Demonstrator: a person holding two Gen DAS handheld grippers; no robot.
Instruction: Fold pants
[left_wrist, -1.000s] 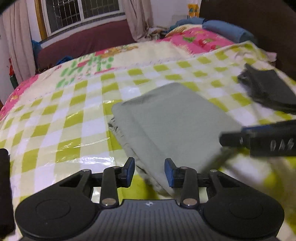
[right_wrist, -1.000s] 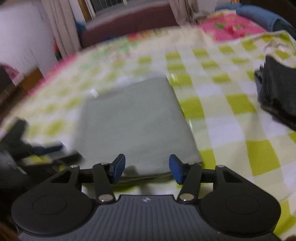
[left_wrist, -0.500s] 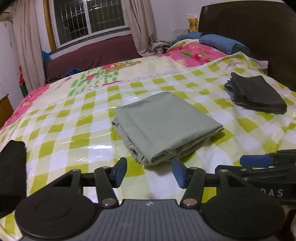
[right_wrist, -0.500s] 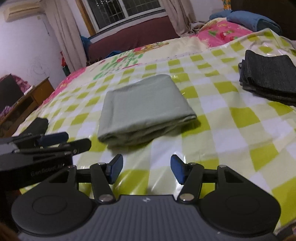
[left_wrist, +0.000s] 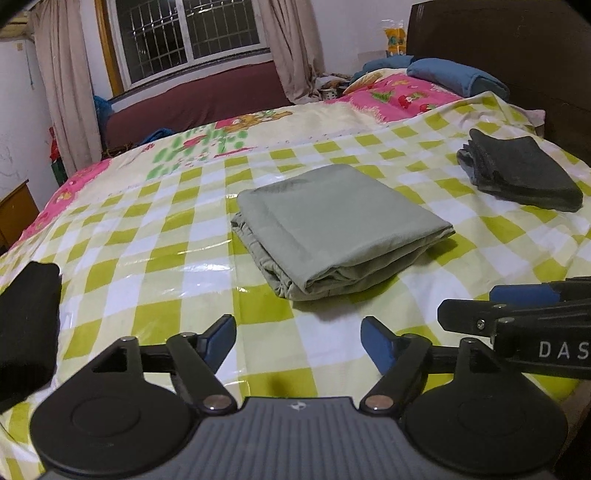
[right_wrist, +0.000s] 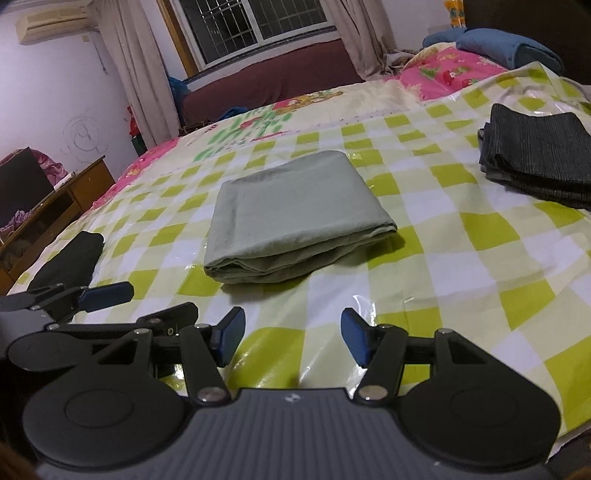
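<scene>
The folded green pants (left_wrist: 336, 225) lie just ahead of both empty grippers: left gripper (left_wrist: 298, 341) just widened, right gripper (right_wrist: 293, 336) parted

Left black two-finger gripper w/ blue pads (left_wrist: 298, 341): jaws wide apart, have just been opening, nothing btwn them, pointing down-fwd toward 12 o'clock. Right black two-finger gripper w/ blue pads (right_wrist: 293, 336): jaws parted, empty, same tilt. In left view, right unit sits at 3 o'clock; in right view, left at 9.
</scene>
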